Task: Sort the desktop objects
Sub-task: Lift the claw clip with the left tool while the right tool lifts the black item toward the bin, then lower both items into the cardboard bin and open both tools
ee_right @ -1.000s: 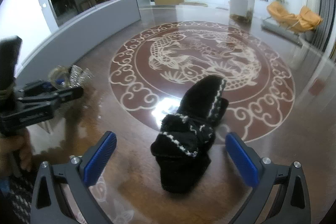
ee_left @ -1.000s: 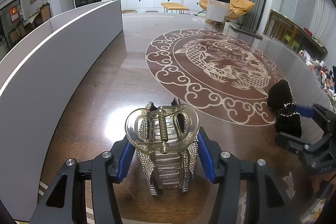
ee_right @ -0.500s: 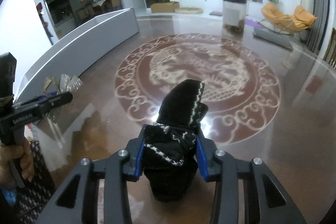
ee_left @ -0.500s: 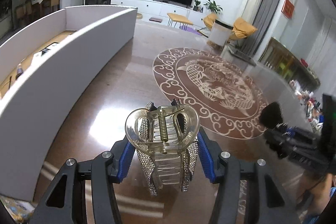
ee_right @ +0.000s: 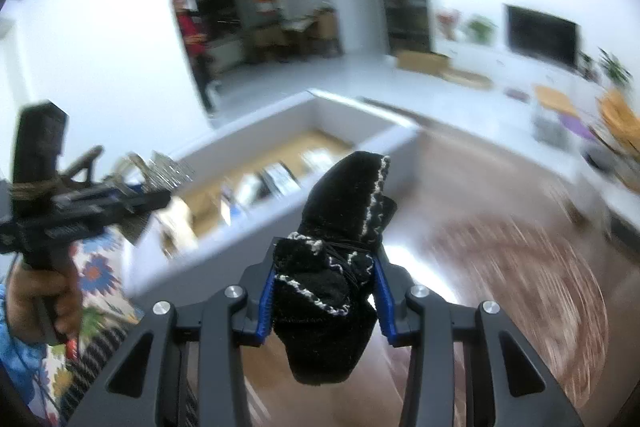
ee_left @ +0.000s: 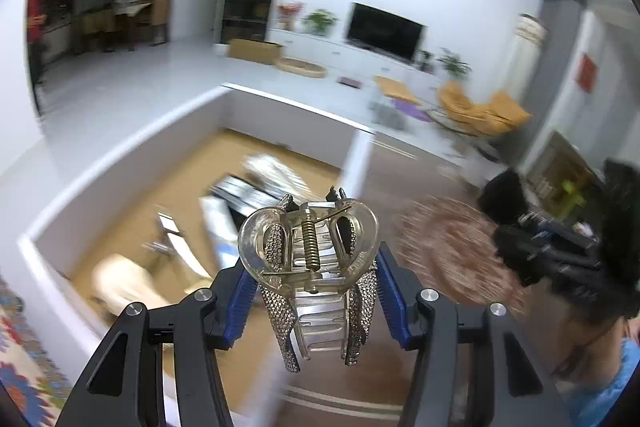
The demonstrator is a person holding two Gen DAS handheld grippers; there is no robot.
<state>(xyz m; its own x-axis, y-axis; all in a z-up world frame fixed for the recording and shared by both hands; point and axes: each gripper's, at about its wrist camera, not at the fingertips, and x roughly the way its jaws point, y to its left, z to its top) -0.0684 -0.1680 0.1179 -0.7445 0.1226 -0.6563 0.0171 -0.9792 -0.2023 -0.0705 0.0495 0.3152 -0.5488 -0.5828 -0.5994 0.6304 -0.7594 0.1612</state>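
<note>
My left gripper (ee_left: 314, 291) is shut on a clear hair claw clip (ee_left: 310, 259) with rhinestone teeth, held up in the air above the near wall of a white open box (ee_left: 120, 155). My right gripper (ee_right: 324, 295) is shut on a black knitted item (ee_right: 340, 227) with white trim, also lifted off the table. In the right wrist view the left gripper (ee_right: 132, 201) and the hand holding it show at the left, beside the box (ee_right: 248, 131). In the left wrist view the right gripper (ee_left: 532, 247) with its black load shows blurred at the right.
The box holds several things: books or packets (ee_left: 248, 195) and a pale lump (ee_left: 120, 279). A glossy brown table with a round fish ornament (ee_right: 520, 279) lies below. A patterned cloth (ee_right: 96, 279) is at the left. A person in red (ee_right: 192, 39) stands in the far doorway.
The right gripper went from open around the black knitted item to shut on it and lifted it. Both grippers rose and swung left toward the white box, whose inside has come into view.
</note>
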